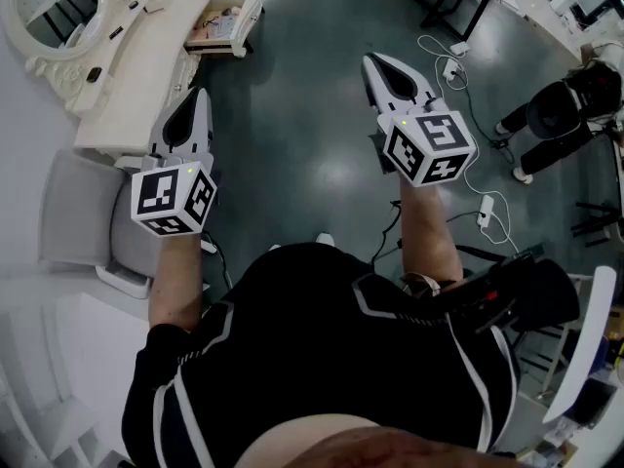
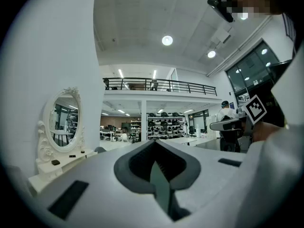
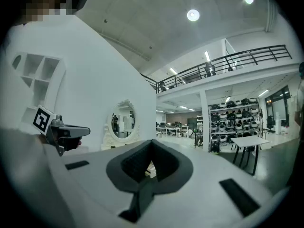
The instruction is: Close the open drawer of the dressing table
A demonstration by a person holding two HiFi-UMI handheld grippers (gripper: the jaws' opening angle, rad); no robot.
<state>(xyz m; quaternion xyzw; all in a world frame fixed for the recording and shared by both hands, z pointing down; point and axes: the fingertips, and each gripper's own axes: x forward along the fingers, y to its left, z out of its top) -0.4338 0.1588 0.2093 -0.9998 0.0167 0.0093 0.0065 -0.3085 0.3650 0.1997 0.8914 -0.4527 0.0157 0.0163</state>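
- Drawer (image 1: pixel 220 23) stands pulled out of the dressing table (image 1: pixel 146 81) at its far end, front panel facing the open floor. There are contents inside, but I can't identify them.
- Likely a light, stiff wooden box that slides with a modest push. Press flat on the middle of the front panel, since an off-centre push could rack it.
- Left gripper (image 1: pixel 195 97): jaws pressed together, nothing held, by the table's near end, well short of the drawer.
- Right gripper (image 1: pixel 382 66): jaws also together and empty, over the floor, well apart from the drawer.
- Mirror (image 1: pixel 54 8) sits on the table's back edge.
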